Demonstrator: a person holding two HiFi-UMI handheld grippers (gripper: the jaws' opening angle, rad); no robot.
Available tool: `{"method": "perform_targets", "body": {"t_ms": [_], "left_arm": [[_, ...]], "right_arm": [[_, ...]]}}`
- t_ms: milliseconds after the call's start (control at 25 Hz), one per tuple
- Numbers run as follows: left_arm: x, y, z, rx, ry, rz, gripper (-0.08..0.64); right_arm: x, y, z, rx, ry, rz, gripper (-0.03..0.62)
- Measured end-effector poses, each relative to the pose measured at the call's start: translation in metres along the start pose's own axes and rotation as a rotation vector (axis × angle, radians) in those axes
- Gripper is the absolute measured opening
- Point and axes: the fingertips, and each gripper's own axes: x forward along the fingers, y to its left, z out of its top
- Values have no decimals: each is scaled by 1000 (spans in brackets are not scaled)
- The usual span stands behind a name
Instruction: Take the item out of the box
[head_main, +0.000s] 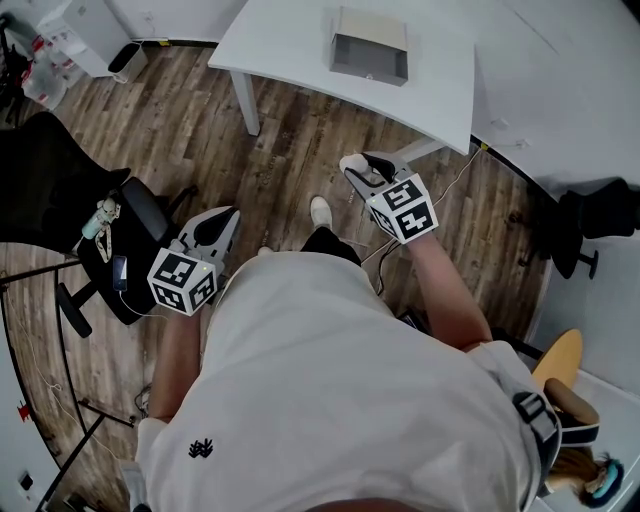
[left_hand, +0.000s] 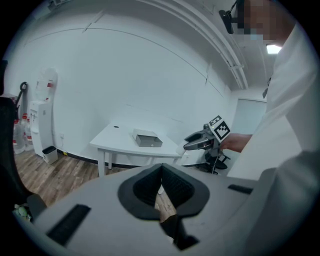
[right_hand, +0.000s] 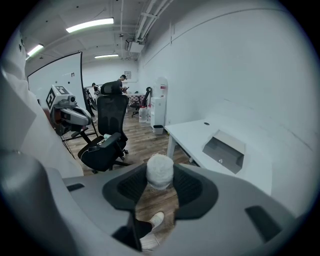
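The grey box (head_main: 370, 47) lies on the white table (head_main: 290, 40), well ahead of both grippers; it also shows as the box (left_hand: 147, 139) and the box (right_hand: 225, 150). My right gripper (head_main: 352, 166) is shut on a white, fuzzy, round item (right_hand: 160, 170), held over the wooden floor short of the table. The item (head_main: 353, 160) shows at that gripper's tip. My left gripper (head_main: 230, 214) hangs lower left, over the floor. Its jaws meet at the tip, with nothing between them, in the left gripper (left_hand: 161, 167) view. Each gripper sees the other: right gripper (left_hand: 194, 143), left gripper (right_hand: 67, 114).
A black office chair (head_main: 125, 240) stands left of me, with a phone on its seat. A second dark chair (head_main: 590, 215) stands at the right. A water dispenser (left_hand: 42, 112) and bottles stand by the far wall. Cables trail on the floor by the table leg (head_main: 250, 105).
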Motion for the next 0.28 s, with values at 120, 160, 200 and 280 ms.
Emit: {"method": "perform_targets", "body": {"t_ms": [120,160,200,280], "left_arm": [[7,0,4,2,6,-2,8],[10,0,5,2,8,-3,8],[13,0,5,1,10,-3,8],[19,0,6,1,14,-4,8]], "right_arm": [[1,-9,1,5,-5,0,164],[1,-12,2,6,-6,1,164],[1,-15,1,6,-6,1,164],[2,-21,0,7,-7,1,164]]}}
